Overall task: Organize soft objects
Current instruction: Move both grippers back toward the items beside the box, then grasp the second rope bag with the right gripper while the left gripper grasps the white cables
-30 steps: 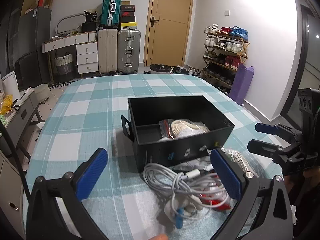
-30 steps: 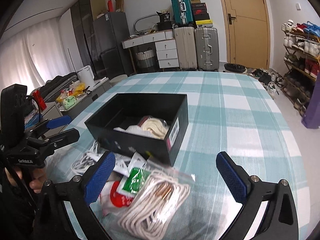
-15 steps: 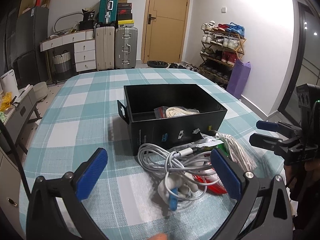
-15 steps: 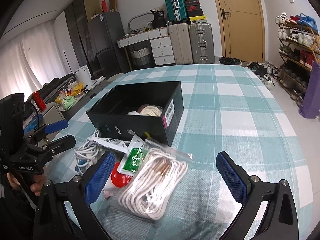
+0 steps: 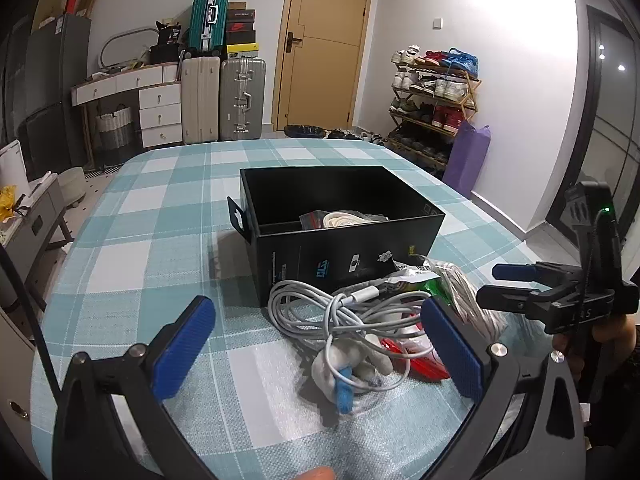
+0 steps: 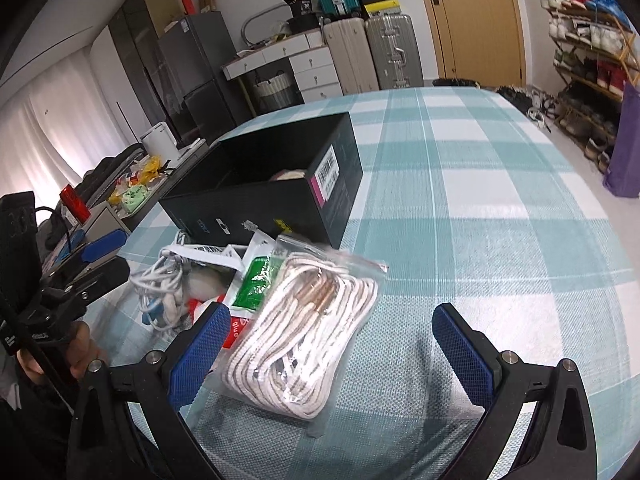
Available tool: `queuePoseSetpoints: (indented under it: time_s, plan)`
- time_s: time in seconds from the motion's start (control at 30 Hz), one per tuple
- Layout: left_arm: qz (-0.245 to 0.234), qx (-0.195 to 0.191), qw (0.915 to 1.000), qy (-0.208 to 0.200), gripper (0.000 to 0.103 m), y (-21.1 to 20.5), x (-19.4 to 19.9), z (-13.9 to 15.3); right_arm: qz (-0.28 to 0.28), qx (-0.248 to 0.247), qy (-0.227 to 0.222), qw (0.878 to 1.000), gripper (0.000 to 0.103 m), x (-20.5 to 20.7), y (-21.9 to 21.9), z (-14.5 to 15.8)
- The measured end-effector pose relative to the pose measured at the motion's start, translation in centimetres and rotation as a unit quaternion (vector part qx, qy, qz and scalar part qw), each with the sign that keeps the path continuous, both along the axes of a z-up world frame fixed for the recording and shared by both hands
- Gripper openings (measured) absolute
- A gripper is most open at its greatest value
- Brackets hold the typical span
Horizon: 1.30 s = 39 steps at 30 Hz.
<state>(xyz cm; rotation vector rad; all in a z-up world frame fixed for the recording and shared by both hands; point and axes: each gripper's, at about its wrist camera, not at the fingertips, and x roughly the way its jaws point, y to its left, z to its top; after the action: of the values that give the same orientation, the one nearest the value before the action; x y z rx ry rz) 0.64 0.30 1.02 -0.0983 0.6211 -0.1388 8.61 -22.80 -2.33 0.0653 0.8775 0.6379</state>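
A black box (image 5: 348, 256) stands on the checked tablecloth with a bagged white cord (image 5: 340, 220) inside; it also shows in the right wrist view (image 6: 276, 204). In front of it lies a pile: a tangled grey-white cable (image 5: 336, 316), red and green packets (image 6: 256, 284), and a clear bag of white rope (image 6: 308, 336). My left gripper (image 5: 316, 352) is open, just short of the cable, empty. My right gripper (image 6: 332, 352) is open, its fingers either side of the rope bag's near end, not touching it.
The teal checked table (image 6: 480, 184) extends far behind and right of the box. Beyond the table are suitcases (image 5: 224, 100), a drawer desk, a door and a shoe rack (image 5: 432, 100). A low side table with clutter (image 6: 136, 192) stands left.
Both grippers have drawn back and lowered, so the box and pile look farther off. The right gripper has swung so the rope bag lies between its fingers. Both stay open.
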Motion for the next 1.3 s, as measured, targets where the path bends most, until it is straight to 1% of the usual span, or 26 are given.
queuePoseSetpoints:
  time_s: [0.17, 0.3, 0.47, 0.63, 0.67, 0.8, 0.83, 0.93, 1.23, 1.3]
  plan:
    - [-0.019, -0.013, 0.9997, 0.001, 0.103, -0.3, -0.1, 0.1, 0.004, 0.003, 0.02, 1.0, 0.102, 0.3, 0.3, -0.6]
    - [-0.033, -0.004, 0.9994, -0.001, 0.103, -1.2, -0.2, 0.2, 0.006, 0.011, 0.033, 0.999, 0.102, 0.5, 0.5, -1.0]
    - [-0.028, 0.008, 0.9995, 0.01, 0.103, -1.6, 0.2, -0.3, 0.013, 0.012, 0.038, 0.999, 0.101, 0.6, 0.9, -1.1]
    - [-0.017, 0.016, 0.9995, 0.021, 0.103, -1.7, 0.5, -0.8, 0.026, 0.013, 0.042, 0.999, 0.094, 0.5, 1.4, -1.2]
    - [-0.018, 0.015, 0.9995, 0.022, 0.103, -1.6, 0.6, -0.8, 0.029, 0.012, 0.042, 0.999, 0.091, 0.5, 1.6, -1.2]
    - [-0.029, 0.009, 0.9988, 0.038, 0.103, -1.7, 0.9, -1.1, 0.045, 0.02, 0.045, 0.998, 0.082, 0.2, 2.0, -1.1]
    - [-0.033, 0.008, 0.9987, 0.038, 0.103, -1.8, 0.9, -1.1, 0.047, 0.02, 0.044, 0.998, 0.081, 0.1, 2.1, -1.1]
    - [-0.044, 0.011, 0.9983, 0.037, 0.103, -2.2, 0.9, -1.2, 0.05, 0.027, 0.042, 0.998, 0.073, 0.0, 2.1, -1.0]
    - [-0.045, 0.018, 0.9974, 0.054, 0.103, -2.9, 2.0, -1.8, 0.06, 0.035, 0.049, 0.996, 0.072, 0.1, 2.0, -1.3]
    - [-0.041, 0.018, 0.9971, 0.061, 0.103, -2.9, 2.5, -2.0, 0.061, 0.033, 0.047, 0.996, 0.07, 0.1, 2.0, -1.4]
